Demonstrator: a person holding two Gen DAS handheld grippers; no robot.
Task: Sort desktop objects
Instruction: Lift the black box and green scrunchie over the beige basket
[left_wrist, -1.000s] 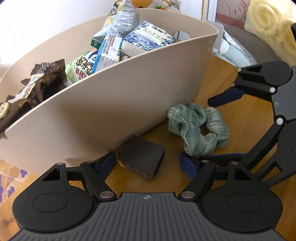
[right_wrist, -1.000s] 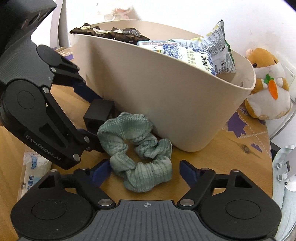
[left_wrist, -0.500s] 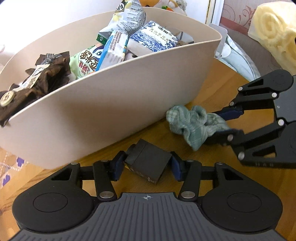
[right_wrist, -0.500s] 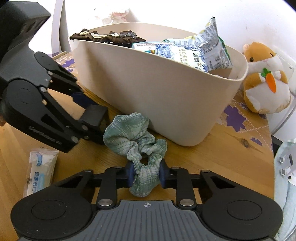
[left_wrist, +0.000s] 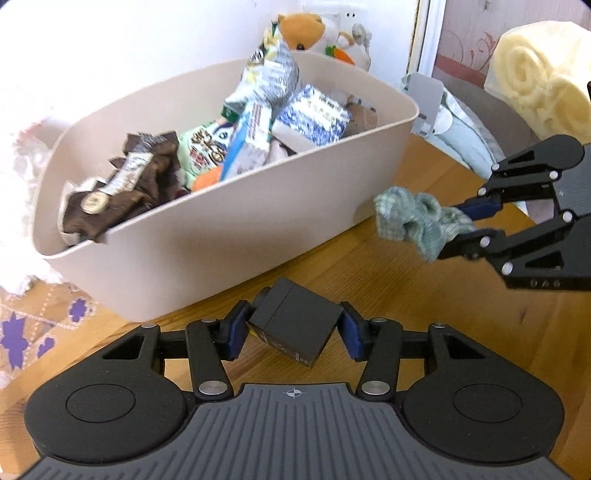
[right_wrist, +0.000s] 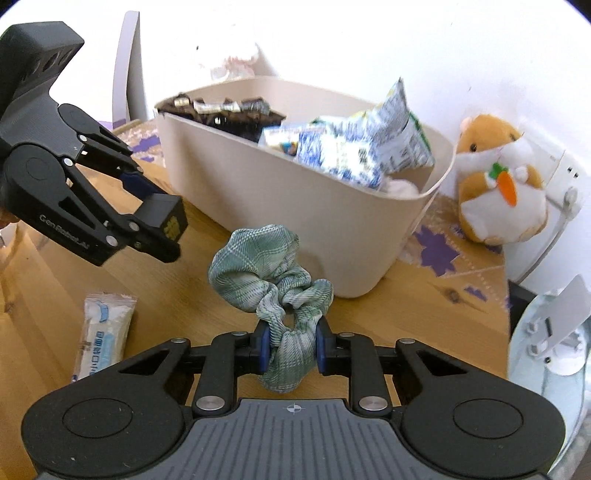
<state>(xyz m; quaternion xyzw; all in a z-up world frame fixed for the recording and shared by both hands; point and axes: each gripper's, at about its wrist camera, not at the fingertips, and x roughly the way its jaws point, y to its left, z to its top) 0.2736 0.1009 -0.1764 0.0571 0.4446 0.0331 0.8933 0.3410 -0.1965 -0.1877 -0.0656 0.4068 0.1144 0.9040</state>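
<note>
The left gripper (left_wrist: 291, 330) clamps a black box (left_wrist: 293, 326) between its blue pads, the box tilted and clear of the wooden table (left_wrist: 388, 280). The right gripper (right_wrist: 290, 349) has its jaws narrow, pinched on a green scrunchie (right_wrist: 269, 273) that stands up from the pads, off the table. In the right view a white packet (right_wrist: 103, 332) lies on the table to the left. Beyond both grippers stands a beige bin (left_wrist: 229, 236) holding snack bags (left_wrist: 280, 81) and a brown wrapper (left_wrist: 122, 188). Right of the bin, by the wall, sits a plush hamster (right_wrist: 498, 181) with a carrot.
</note>
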